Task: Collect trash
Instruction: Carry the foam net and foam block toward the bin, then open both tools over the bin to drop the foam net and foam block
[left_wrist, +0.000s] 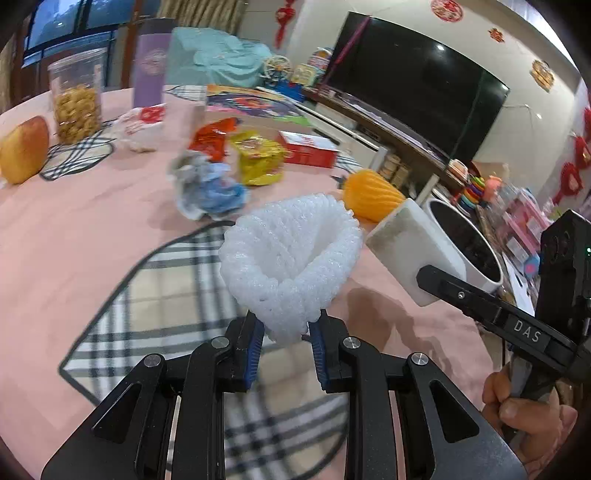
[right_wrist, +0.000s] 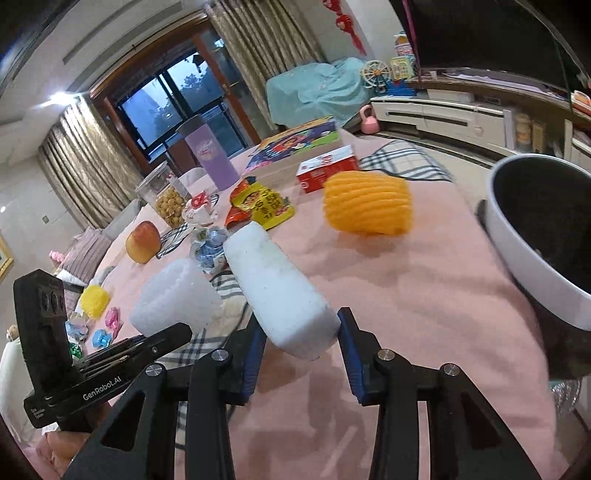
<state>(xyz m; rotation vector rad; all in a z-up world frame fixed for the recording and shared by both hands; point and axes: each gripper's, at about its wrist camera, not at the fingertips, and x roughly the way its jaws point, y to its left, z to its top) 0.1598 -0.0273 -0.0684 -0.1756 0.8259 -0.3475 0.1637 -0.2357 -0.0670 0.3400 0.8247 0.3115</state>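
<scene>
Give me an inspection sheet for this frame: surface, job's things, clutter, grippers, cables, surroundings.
Surface: pink tablecloth with a plaid mat.
Job's things: white foam net in the left gripper; white foam block in the right gripper; orange foam net, crumpled wrapper, yellow snack bag lying on the cloth; white bin at the table edge.
Clutter: apple, snack jar, purple tumbler, red box.
Grippers: both shut on foam.
Cables: nothing seen.
Surroundings: television, curtained window.
</scene>
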